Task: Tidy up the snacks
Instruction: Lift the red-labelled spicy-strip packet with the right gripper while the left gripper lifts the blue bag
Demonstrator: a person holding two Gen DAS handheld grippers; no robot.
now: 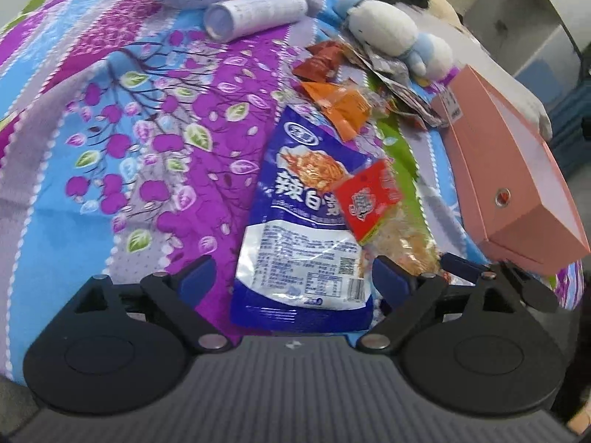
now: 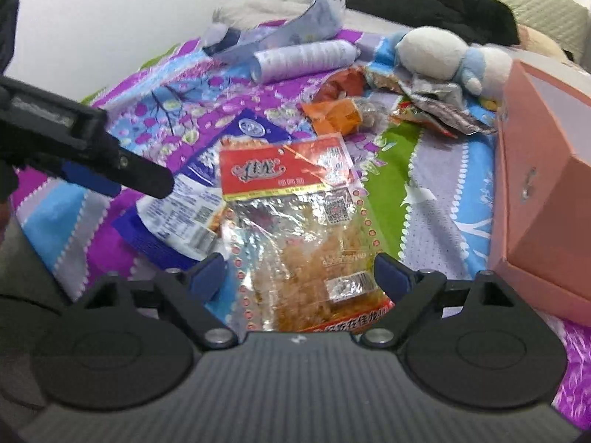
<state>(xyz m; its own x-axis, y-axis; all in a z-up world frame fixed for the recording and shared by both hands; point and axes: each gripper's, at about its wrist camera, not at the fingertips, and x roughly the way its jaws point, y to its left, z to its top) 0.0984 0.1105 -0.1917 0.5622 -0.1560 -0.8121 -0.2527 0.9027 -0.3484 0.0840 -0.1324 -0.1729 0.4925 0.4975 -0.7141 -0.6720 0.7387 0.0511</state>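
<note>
A blue and white snack bag (image 1: 295, 229) lies on the flowered bedsheet (image 1: 110, 140), between the open jaws of my left gripper (image 1: 295, 280). A clear snack bag with a red label (image 2: 295, 221) overlaps its right side; it also shows in the left wrist view (image 1: 373, 203). My right gripper (image 2: 299, 277) is open with its jaws either side of this clear bag. The blue bag shows at its left (image 2: 184, 206). Small orange and red packets (image 1: 332, 92) lie in a heap further back (image 2: 340, 110). The left gripper's finger (image 2: 122, 173) reaches in from the left.
A pink box (image 1: 517, 170) stands at the right (image 2: 543, 184). A white and blue plush toy (image 1: 391, 33) lies behind the packets (image 2: 439, 51). A white cylinder (image 1: 255, 14) and torn wrappers (image 2: 295, 26) lie at the back. Dark clothes (image 2: 443, 3) lie beyond.
</note>
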